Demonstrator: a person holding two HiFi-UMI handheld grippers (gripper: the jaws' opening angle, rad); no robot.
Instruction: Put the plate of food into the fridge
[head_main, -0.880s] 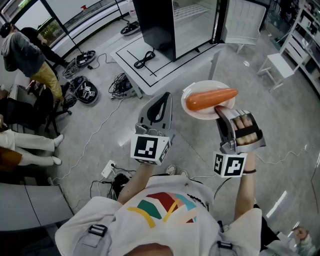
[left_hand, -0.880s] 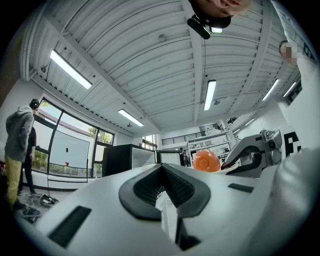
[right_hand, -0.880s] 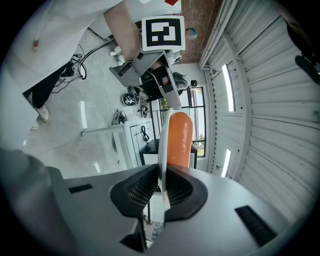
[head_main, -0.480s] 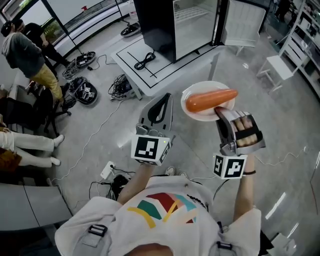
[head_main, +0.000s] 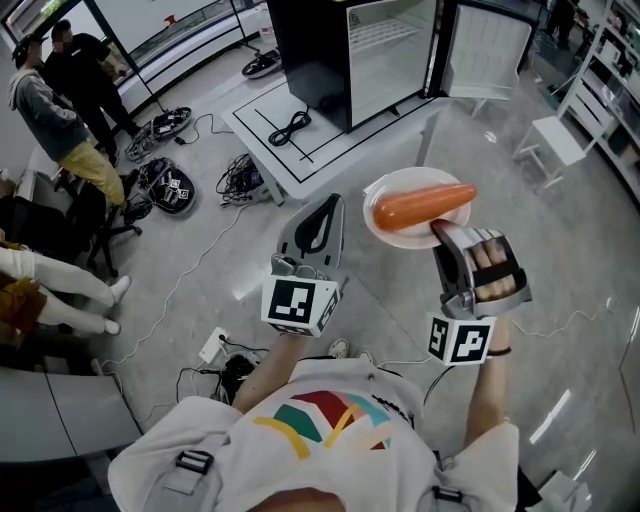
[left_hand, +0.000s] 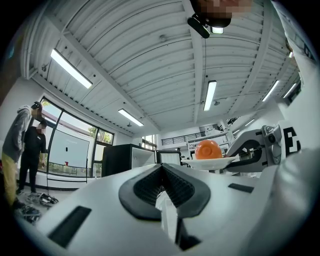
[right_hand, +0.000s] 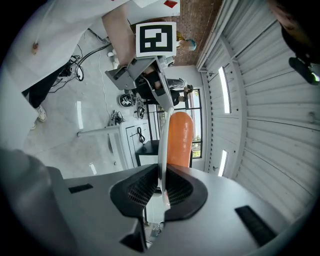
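A white plate (head_main: 400, 226) carries a long orange carrot (head_main: 422, 204). My right gripper (head_main: 441, 228) is shut on the plate's near rim and holds it level in the air above the floor. In the right gripper view the plate (right_hand: 162, 145) runs edge-on between the pads, with the carrot (right_hand: 179, 136) on it. My left gripper (head_main: 318, 214) hangs beside the plate on its left, shut with nothing in it (left_hand: 161, 168). The black fridge (head_main: 345, 50) stands ahead on a white table (head_main: 290, 150), its door (head_main: 488, 48) swung open to the right.
A black cable (head_main: 289, 122) lies on the table beside the fridge. Cables and gear (head_main: 170, 185) litter the floor to the left, and a power strip (head_main: 216, 342) lies near my feet. Two people (head_main: 70, 90) stand at the far left. A white chair (head_main: 558, 132) stands at the right.
The fridge and table sit slightly lower in the head view, so I have edged toward them. The people at the left have shifted. The grip on the plate is unchanged.
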